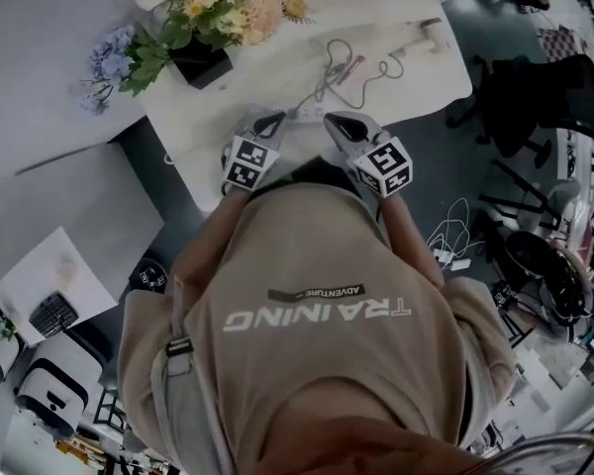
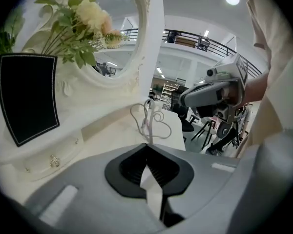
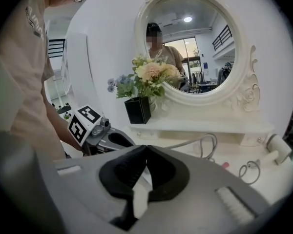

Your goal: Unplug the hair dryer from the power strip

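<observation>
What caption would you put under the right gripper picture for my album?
Shut right gripper faces a round mirror, flowers and cables on a white dresser.

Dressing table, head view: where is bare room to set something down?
Bare: the front right corner of the dressing table, beyond the cables; and the front left strip between the black flower pot and the left gripper. Crowded: the middle, where cables lie ahead of the right gripper.
</observation>
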Available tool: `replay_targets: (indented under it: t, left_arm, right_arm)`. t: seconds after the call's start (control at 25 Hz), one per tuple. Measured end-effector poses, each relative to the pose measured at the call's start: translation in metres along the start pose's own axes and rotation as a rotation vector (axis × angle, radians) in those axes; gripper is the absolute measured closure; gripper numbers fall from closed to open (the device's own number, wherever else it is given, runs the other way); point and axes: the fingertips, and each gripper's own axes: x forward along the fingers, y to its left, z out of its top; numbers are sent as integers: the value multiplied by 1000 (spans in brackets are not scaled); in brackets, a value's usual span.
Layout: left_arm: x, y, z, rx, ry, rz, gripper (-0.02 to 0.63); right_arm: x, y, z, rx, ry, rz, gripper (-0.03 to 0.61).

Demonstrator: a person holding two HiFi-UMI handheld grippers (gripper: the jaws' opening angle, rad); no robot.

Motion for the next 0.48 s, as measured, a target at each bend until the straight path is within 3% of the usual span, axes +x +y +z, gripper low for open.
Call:
replay_targets:
  t: [0.24, 0.48]
  left_arm:
    - [28, 8, -21, -27, 97, 45, 607]
    - [40, 22, -43, -53, 170, 93, 607]
  right_arm:
    - [16, -5, -12, 8, 24, 90, 574]
    - [48, -4, -33, -124, 139, 186, 575]
